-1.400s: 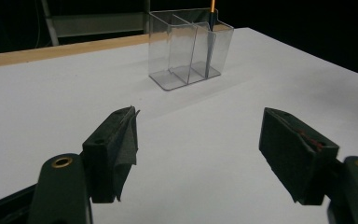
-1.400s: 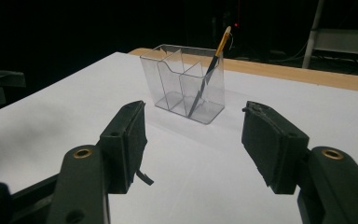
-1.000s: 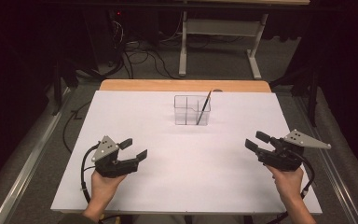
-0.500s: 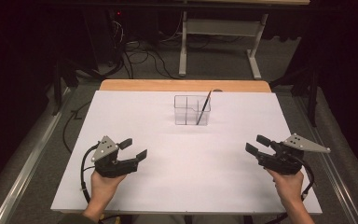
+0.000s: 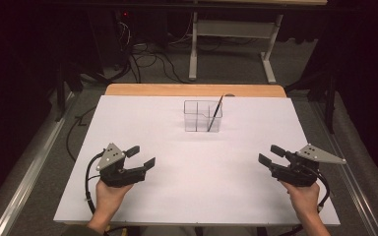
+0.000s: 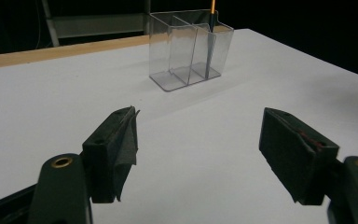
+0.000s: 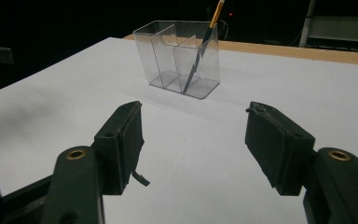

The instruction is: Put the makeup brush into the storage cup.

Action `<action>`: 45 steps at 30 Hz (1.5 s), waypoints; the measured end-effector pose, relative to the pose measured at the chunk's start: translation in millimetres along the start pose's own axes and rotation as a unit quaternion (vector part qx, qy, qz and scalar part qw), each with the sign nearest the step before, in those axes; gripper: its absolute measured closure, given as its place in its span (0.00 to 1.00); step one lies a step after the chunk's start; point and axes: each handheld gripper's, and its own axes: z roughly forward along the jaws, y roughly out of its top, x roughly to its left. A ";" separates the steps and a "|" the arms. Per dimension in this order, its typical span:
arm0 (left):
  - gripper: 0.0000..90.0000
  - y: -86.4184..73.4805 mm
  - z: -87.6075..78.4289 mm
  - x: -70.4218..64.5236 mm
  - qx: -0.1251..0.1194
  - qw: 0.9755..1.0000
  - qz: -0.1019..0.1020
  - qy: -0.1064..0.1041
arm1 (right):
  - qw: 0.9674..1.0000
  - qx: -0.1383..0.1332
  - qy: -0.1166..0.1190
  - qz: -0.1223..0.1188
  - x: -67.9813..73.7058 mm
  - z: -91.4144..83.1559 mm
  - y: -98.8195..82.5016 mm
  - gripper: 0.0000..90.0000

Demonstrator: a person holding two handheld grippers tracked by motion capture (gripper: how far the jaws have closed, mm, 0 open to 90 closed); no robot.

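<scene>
A clear plastic organiser (image 5: 203,116) with several compartments stands at the far middle of the white table top (image 5: 192,172). A dark pencil with an orange end (image 5: 215,113) leans in its right compartment. My left gripper (image 5: 142,155) rests low at the near left, open and empty, aimed at the organiser (image 6: 186,46) and pencil (image 6: 209,42). At the near right my right gripper (image 5: 268,153) is open too. Its jaws have just been opening a little further with nothing between them. From its own view (image 7: 193,109) the organiser (image 7: 179,56) and pencil (image 7: 205,39) stand well ahead.
A wooden strip (image 5: 192,90) runs along the table's far edge. Behind it on the floor are cables (image 5: 147,59) and a white table frame (image 5: 231,44). Bare white surface separates both grippers from the organiser.
The right gripper has drifted slightly toward the near edge. The left gripper, organiser and pencil have kept still.
</scene>
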 end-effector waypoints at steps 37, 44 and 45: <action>0.31 -0.2 0.6 -0.8 0.001 1.000 -0.001 -0.002 | 0.999 0.022 -0.025 -0.003 -6.0 6.2 -18.5 0.42; 0.31 -0.2 0.4 -0.8 0.000 1.000 -0.002 -0.001 | 0.999 0.027 -0.031 0.003 -8.4 7.7 -21.6 0.42; 0.31 -0.3 0.5 -1.0 0.000 1.000 -0.003 -0.002 | 0.999 0.029 -0.032 0.004 -8.1 7.9 -22.0 0.42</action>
